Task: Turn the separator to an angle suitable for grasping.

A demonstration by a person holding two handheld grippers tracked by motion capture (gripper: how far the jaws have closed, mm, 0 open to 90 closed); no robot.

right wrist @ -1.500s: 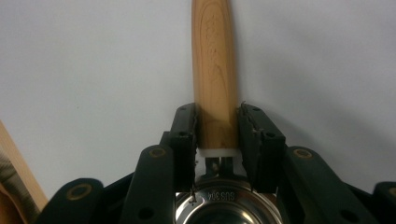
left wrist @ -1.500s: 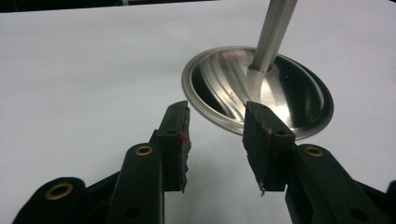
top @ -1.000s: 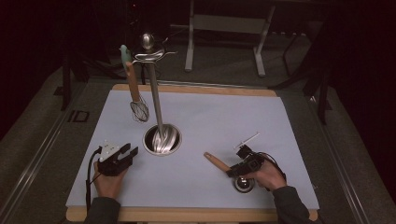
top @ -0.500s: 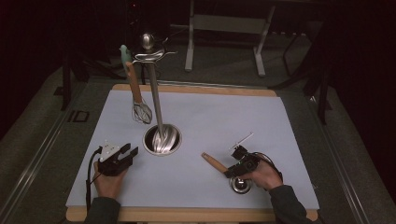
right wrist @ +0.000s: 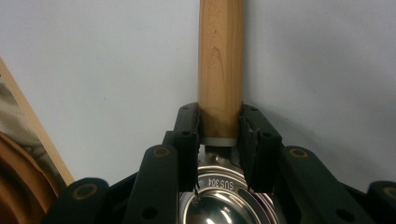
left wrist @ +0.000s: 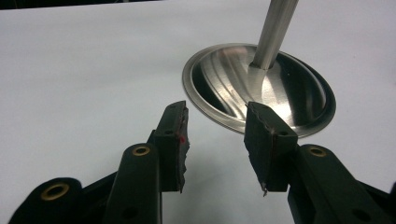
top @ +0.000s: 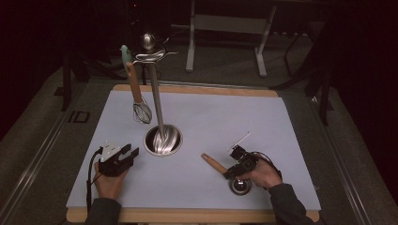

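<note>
A ladle with a wooden handle (top: 213, 163) (right wrist: 219, 60) and a steel bowl (top: 240, 185) (right wrist: 219, 205) lies low over the front right of the pale mat (top: 220, 117). My right gripper (top: 229, 173) (right wrist: 218, 137) is shut on the handle just above the bowl, both pads pressing the wood. My left gripper (top: 133, 154) (left wrist: 215, 140) rests at the front left, open and holding nothing. Its jaws point at the round steel base (top: 162, 140) (left wrist: 280, 93) of an upright utensil stand (top: 156, 98). A whisk (top: 141, 112) hangs from the stand's top hooks.
The mat lies on a wooden board (top: 197, 90) whose edge (right wrist: 28, 121) also appears close by in the right gripper view. The stand's pole (left wrist: 275, 28) rises mid-table between the hands. Dark floor and metal frame legs (top: 225, 28) lie beyond the far edge.
My right gripper and the ladle have shifted a little to the left on the mat. The left gripper has stayed where it was.
</note>
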